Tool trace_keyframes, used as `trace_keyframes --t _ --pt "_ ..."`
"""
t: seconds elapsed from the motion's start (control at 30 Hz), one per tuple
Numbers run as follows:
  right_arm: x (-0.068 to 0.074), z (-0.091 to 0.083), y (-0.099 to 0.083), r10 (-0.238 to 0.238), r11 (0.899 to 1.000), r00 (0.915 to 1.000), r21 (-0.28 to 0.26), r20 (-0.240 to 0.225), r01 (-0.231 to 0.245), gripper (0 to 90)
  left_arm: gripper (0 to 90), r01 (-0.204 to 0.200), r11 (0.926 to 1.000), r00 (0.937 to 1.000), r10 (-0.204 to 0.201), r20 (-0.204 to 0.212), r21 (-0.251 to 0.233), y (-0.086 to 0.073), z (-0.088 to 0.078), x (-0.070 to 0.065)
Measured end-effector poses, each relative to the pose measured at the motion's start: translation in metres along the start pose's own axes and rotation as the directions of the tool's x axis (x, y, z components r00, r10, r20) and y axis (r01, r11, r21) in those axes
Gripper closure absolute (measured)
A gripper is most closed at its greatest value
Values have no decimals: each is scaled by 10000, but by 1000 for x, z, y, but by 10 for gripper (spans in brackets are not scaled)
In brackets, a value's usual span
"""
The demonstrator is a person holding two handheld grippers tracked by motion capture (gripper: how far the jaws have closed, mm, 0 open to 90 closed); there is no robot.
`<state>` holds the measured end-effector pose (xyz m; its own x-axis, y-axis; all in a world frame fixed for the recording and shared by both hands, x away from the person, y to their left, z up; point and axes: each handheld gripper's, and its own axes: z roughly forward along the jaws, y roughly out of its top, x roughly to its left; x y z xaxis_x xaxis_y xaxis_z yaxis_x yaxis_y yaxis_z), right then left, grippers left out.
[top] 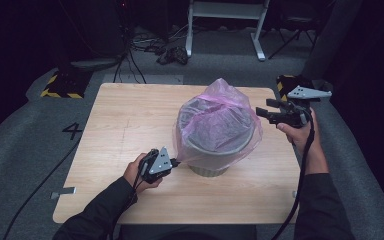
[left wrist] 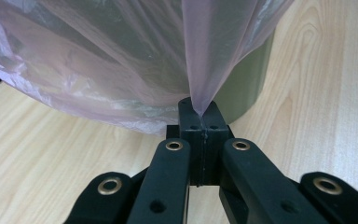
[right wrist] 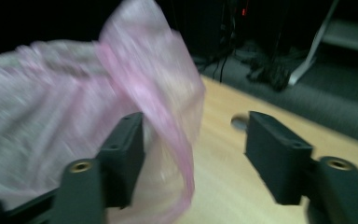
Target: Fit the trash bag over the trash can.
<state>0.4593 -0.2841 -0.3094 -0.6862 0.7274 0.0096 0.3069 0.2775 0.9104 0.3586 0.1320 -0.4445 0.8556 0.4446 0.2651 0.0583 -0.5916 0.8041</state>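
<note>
1. The left gripper [top: 174, 162] is clamped on a pinch of the pink bag [top: 215, 120] low at the near-left side of the bin [top: 215, 167], as its own view shows [left wrist: 201, 114]. To do this step well, I judge it should hold that pinch taut and low, so the film does not ride up.
2. The bin stands upright in the middle of the table [top: 120, 125]. The bag lines it and billows above the rim; nothing else inside can be made out.
3. The right gripper [top: 266, 107] hovers at the bag's right side, jaws apart, with a loose fold [right wrist: 177, 140] between them, unpinched. It should probably grip lower down the edge next.
</note>
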Motion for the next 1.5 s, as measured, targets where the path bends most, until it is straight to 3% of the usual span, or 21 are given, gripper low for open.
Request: trace_keyframes --t 0.07,0.17,0.23,0.33,0.4,0.43,0.53,0.63,0.73,0.87,1.07,1.2,1.37,1.43,1.47,1.5 --pt "7 -1 12 -503 9980 9987 -378 -101 499 361 900 30 10000 10000 -30 0 -35 0 0 1" --pt "20 14 28 -1365 9905 9894 -204 -491 1357 382 900 91 10000 9999 -91 50 -29 0 2 2" --pt "25 32 37 -1665 9856 9804 137 -1054 1688 394 900 52 10000 10000 -52 18 24 -1 4 1" --pt "24 55 44 -1544 9833 9783 749 -1382 1658 393 900 79 10000 10000 -80 24 49 -2 7 2" --pt "19 69 45 -1358 9823 9824 1116 -1280 1503 455 900 101 9999 9999 -101 21 62 -3 8 3" --pt "16 74 46 -1309 9813 9834 1246 -1255 1466 561 900 112 9999 9999 -112 14 59 -3 8 4" --pt "10 78 45 -990 9886 9881 1018 -1181 1112 773 900 139 9999 9999 -140 19 49 -5 8 5" --pt "8 82 44 -1027 9849 9900 1294 -964 1148 891 900 242 9997 9997 -242 21 45 -6 8 7" --pt "4 84 42 -782 9876 9955 1325 -527 845 900 900 150 9998 9999 -150 25 145 -7 9 8" --pt "-8 88 37 279 9897 9996 1401 93 -289 900 900 34 9987 10000 -33 -14 518 -12 12 9" --pt "-30 100 14 1198 9651 9894 2241 824 -1355 900 900 62 9963 10000 -68 65 862 -20 14 13" --pt "-39 106 -6 1753 9499 9825 2515 637 -1858 900 900 40 9946 9997 -66 242 1038 -24 18 12" --pt "-38 115 -26 1903 9295 9813 3162 305 -1901 884 900 -8 9929 9992 -39 387 1194 -27 22 7" --pt "-37 112 -30 1889 9334 9815 3049 301 -1890 852 900 104 9952 9996 -128 238 971 -28 21 6" --pt "-38 109 -30 1839 9406 9824 2845 325 -1855 770 888 188 9965 9995 -207 222 811 -28 18 6" --pt "-38 105 -29 1826 9454 9824 2673 388 -1863 736 815 432 9976 9985 -449 297 546 -27 14 6"
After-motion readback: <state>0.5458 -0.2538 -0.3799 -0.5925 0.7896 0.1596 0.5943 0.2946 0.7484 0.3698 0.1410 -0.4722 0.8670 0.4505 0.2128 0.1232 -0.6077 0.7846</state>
